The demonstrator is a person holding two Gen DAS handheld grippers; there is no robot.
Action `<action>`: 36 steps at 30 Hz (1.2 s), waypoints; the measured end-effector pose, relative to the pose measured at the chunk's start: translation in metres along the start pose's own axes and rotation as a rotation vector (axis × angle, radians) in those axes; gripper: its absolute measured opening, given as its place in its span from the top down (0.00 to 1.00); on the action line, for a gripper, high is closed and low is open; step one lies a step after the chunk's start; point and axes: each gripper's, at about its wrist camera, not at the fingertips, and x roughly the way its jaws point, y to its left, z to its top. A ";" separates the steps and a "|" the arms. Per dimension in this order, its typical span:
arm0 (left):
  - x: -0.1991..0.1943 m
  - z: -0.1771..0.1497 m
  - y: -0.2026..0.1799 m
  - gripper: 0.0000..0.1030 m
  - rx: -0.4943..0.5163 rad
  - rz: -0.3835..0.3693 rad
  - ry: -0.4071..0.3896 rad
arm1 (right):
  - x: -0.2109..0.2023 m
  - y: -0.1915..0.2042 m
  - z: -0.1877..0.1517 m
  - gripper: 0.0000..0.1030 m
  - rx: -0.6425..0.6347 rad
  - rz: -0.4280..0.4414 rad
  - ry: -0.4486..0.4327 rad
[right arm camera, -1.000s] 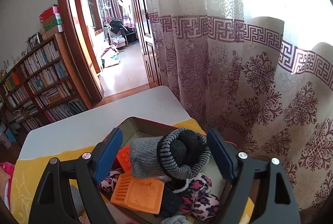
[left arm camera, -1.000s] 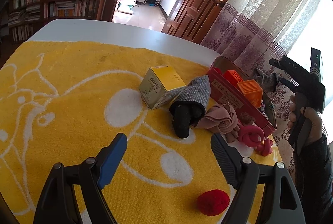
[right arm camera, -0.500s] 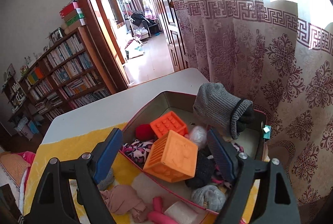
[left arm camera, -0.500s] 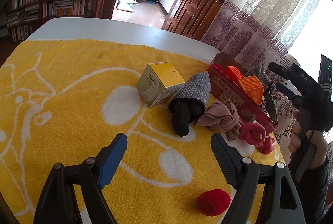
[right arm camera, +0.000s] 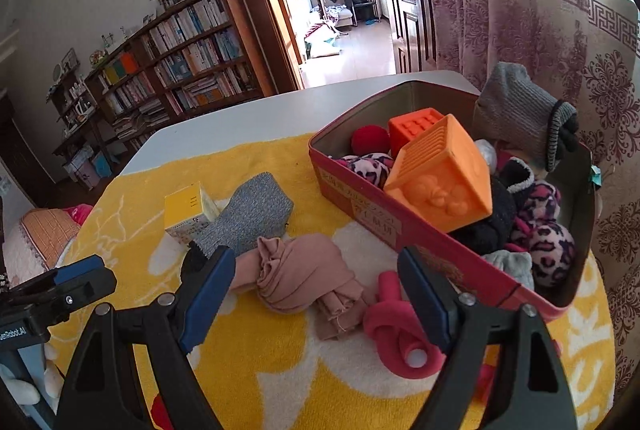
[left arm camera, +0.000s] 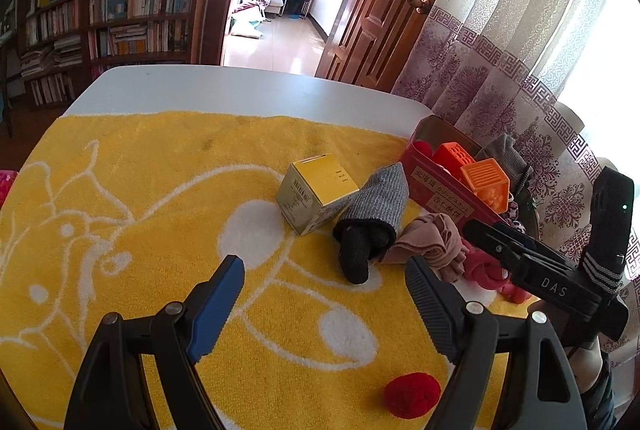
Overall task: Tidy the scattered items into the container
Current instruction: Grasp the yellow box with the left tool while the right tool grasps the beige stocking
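- Right gripper [right arm camera: 316,294]: withdrawn from above the red tin [right arm camera: 404,226] since the earlier frames; it hangs over the beige cloth [right arm camera: 296,274] and pink ring toy [right arm camera: 396,330], jaws spread, holding nothing.
- Grey sock [right arm camera: 516,114]: released, draped over the tin's far rim.
- Left gripper [left arm camera: 324,294]: jaws apart, empty, above the yellow towel [left arm camera: 140,190].
- Scattered on the towel: yellow box [left arm camera: 316,190], grey-black sock [left arm camera: 372,214] leaning on it, red pompom [left arm camera: 412,394].
- Orange cube [right arm camera: 440,174]: inside the tin.

both wrist views low, sharing towel [left arm camera: 160,158]
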 end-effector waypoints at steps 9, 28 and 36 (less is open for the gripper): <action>0.017 0.016 0.003 0.18 0.021 0.046 0.006 | 0.025 0.001 -0.003 0.16 -0.021 -0.003 0.053; 0.099 0.045 0.006 0.18 0.183 0.077 0.062 | 0.047 0.014 -0.009 0.16 -0.086 0.022 0.087; 0.116 0.052 0.001 0.18 0.190 0.077 0.068 | 0.051 0.018 -0.010 0.16 -0.102 0.017 0.082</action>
